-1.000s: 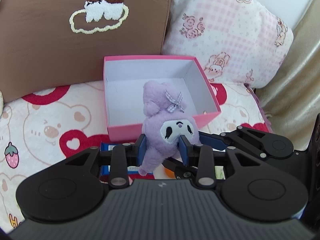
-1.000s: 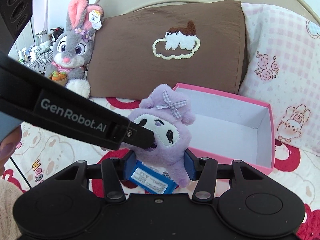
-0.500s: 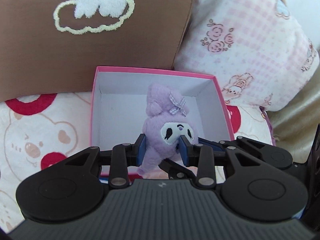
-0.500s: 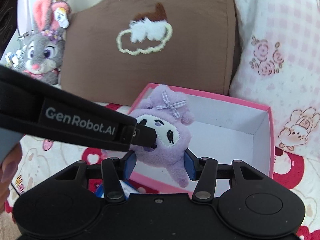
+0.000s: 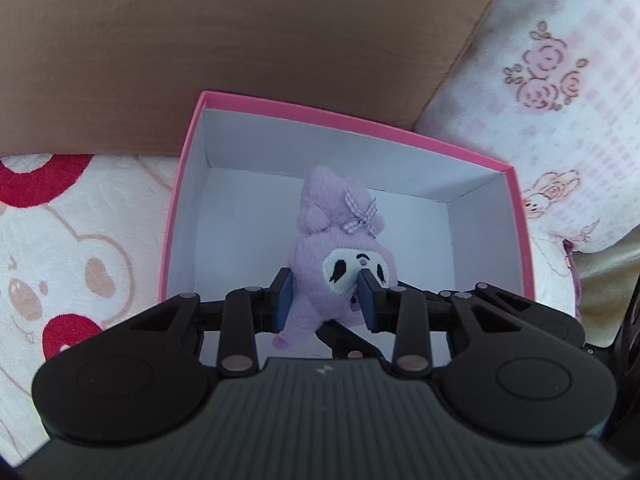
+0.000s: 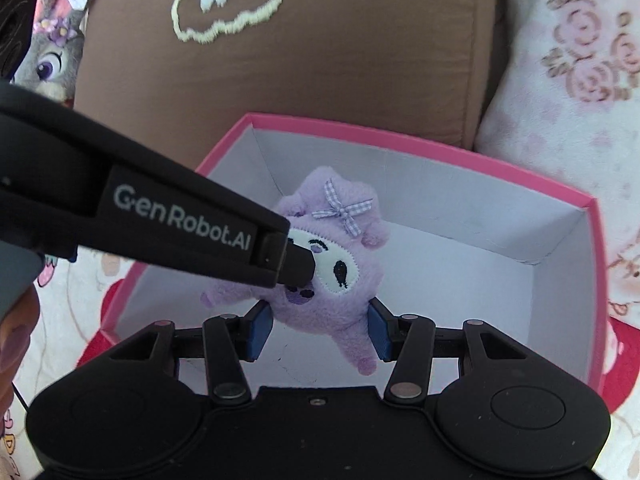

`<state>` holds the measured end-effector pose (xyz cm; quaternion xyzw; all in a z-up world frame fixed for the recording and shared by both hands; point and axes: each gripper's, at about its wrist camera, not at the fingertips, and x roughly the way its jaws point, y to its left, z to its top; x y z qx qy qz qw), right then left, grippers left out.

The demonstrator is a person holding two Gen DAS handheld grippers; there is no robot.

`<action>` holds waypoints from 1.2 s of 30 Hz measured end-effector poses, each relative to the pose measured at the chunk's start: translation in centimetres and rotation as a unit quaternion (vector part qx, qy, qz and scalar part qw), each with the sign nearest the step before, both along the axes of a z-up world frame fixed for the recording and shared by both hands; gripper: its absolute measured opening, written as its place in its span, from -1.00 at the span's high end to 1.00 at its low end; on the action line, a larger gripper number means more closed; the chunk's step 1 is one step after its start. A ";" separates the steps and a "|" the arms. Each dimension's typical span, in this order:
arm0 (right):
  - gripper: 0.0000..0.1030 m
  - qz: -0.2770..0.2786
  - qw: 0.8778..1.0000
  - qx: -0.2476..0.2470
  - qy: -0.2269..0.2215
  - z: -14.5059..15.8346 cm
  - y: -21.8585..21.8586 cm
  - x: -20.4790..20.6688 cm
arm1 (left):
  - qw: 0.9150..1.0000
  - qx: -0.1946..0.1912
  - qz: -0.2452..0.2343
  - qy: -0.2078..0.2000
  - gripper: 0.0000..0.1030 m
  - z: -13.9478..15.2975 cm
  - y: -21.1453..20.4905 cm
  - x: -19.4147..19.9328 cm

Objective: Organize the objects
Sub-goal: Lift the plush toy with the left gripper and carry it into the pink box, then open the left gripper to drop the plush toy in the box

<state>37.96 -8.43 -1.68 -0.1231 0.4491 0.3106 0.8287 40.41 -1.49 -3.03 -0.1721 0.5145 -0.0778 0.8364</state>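
Both claws are clamping the purple plush toy (image 5: pixel 340 264) at once: the left gripper (image 5: pixel 326 306) is squeezing its body between blue pads, and the right gripper (image 6: pixel 318 332) is pinching it lower down, holding it inside the open pink box (image 5: pixel 180 184), though whether it is touching the white floor is unclear. Beyond the box, a brown pillow (image 5: pixel 240 48) with a stitched cloud and a pink checked pillow (image 5: pixel 560 80) are leaning up, and a grey bunny plush (image 6: pixel 52 56) is peeking in at far left of the right wrist view.
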 end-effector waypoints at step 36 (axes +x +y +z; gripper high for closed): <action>0.00 0.032 0.998 -0.032 0.035 -2.2 4.1 2.8 | 0.999 0.036 0.001 0.009 0.50 -2.7 0.8 2.4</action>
